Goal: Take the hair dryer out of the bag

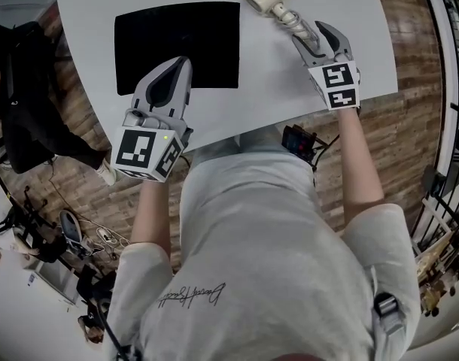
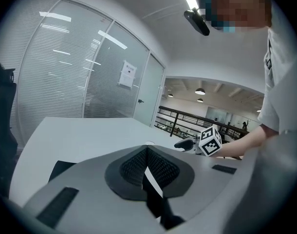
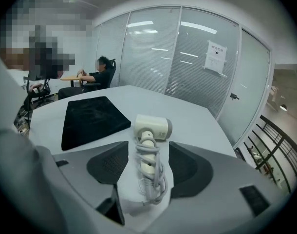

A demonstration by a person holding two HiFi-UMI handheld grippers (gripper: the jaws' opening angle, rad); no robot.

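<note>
Dryer (image 3: 153, 126) out, 2 o'clock of bag (image 1: 177, 45). Likely light, rigid, slick; take corded handle (image 3: 144, 145). Right gripper (image 3: 148, 165) apart astride handle; left gripper (image 2: 147, 149) closed, empty.

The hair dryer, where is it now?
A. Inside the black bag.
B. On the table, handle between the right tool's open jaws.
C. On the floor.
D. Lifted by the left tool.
B: the hair dryer lies on the table, apart from the bag, its handle between the parted jaws of the right tool.
</note>
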